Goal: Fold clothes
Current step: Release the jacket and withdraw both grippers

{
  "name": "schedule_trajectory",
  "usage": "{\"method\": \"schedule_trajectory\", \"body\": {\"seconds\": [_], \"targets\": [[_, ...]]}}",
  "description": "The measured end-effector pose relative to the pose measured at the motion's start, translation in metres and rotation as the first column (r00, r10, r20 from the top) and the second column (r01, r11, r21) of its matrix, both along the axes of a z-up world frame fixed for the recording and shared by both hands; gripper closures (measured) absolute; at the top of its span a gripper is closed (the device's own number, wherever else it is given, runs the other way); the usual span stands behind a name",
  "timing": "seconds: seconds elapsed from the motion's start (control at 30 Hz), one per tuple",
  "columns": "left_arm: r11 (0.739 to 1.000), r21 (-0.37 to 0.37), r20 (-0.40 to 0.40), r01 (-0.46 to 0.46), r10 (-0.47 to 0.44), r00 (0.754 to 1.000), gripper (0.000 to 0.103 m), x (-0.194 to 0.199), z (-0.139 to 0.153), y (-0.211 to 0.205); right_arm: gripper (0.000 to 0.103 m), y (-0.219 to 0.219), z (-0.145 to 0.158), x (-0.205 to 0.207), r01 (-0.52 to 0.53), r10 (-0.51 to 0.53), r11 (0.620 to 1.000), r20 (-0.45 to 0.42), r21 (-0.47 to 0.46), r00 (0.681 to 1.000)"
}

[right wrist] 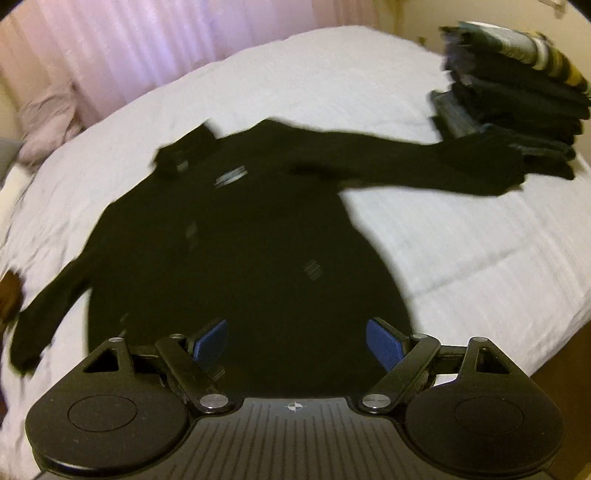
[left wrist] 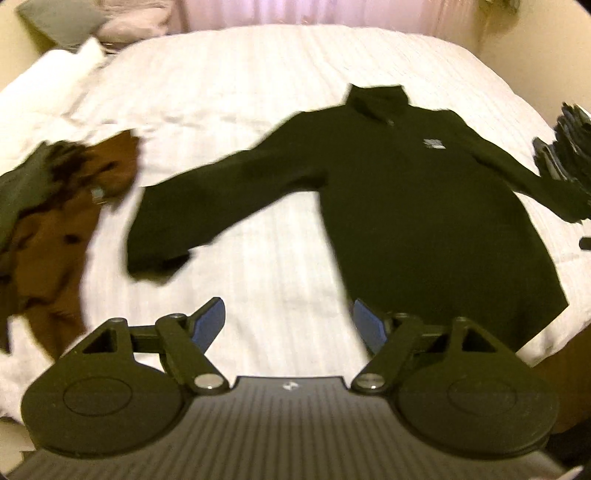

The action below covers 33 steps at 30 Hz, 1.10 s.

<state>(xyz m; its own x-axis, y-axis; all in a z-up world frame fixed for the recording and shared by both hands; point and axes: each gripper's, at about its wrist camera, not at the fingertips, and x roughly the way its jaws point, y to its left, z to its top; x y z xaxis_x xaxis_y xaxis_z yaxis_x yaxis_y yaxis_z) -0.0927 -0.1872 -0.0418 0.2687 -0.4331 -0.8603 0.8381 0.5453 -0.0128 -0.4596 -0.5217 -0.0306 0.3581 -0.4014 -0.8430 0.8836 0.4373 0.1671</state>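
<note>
A black long-sleeved top with a high collar (left wrist: pixel 417 206) lies flat on the white bed, sleeves spread out, a small white logo on its chest. My left gripper (left wrist: pixel 288 317) hovers open above the bedspread just left of the top's hem, nothing between its blue pads (left wrist: pixel 212 317). In the right wrist view the same black top (right wrist: pixel 236 258) fills the middle. My right gripper (right wrist: pixel 295 341) stands open over the hem, holding nothing. The top's right sleeve reaches out to a stack of folded clothes (right wrist: pixel 517 114).
A heap of brown and dark green garments (left wrist: pixel 55 221) lies at the left of the white bed (left wrist: pixel 258 92). Folded dark clothes (left wrist: pixel 569 151) are stacked at the right edge. Pillows (left wrist: pixel 59 18) and a pink curtain stand at the far side.
</note>
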Motion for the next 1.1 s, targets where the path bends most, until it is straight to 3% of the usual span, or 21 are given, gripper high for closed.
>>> {"method": "schedule_trajectory", "body": {"seconds": [0.13,0.3,0.53,0.67,1.1], "targets": [[0.999,-0.023,0.002,-0.029,0.029,1.000,0.029,0.017,0.012,0.042,0.018,0.042,0.014,0.031,-0.062,0.062,0.998,-0.017,0.003,0.998],[0.998,-0.053,0.011,-0.023,0.024,1.000,0.028,0.015,0.019,0.052,0.018,0.085,0.032,0.065,-0.137,0.137,0.991,-0.048,0.001,0.989],[0.995,-0.092,0.019,0.025,-0.023,1.000,0.028,-0.006,0.030,0.016,0.018,0.085,0.053,0.068,-0.161,0.159,0.987,-0.109,-0.002,0.981],[0.990,-0.092,0.048,0.103,-0.099,0.994,0.028,-0.025,0.038,-0.010,0.018,0.086,0.063,0.058,-0.153,0.148,0.988,-0.117,-0.032,0.982],[0.975,-0.067,0.052,0.211,-0.208,0.977,0.026,-0.055,0.034,-0.036,0.018,0.098,0.047,0.035,-0.129,0.126,0.992,-0.149,-0.011,0.981]]}}
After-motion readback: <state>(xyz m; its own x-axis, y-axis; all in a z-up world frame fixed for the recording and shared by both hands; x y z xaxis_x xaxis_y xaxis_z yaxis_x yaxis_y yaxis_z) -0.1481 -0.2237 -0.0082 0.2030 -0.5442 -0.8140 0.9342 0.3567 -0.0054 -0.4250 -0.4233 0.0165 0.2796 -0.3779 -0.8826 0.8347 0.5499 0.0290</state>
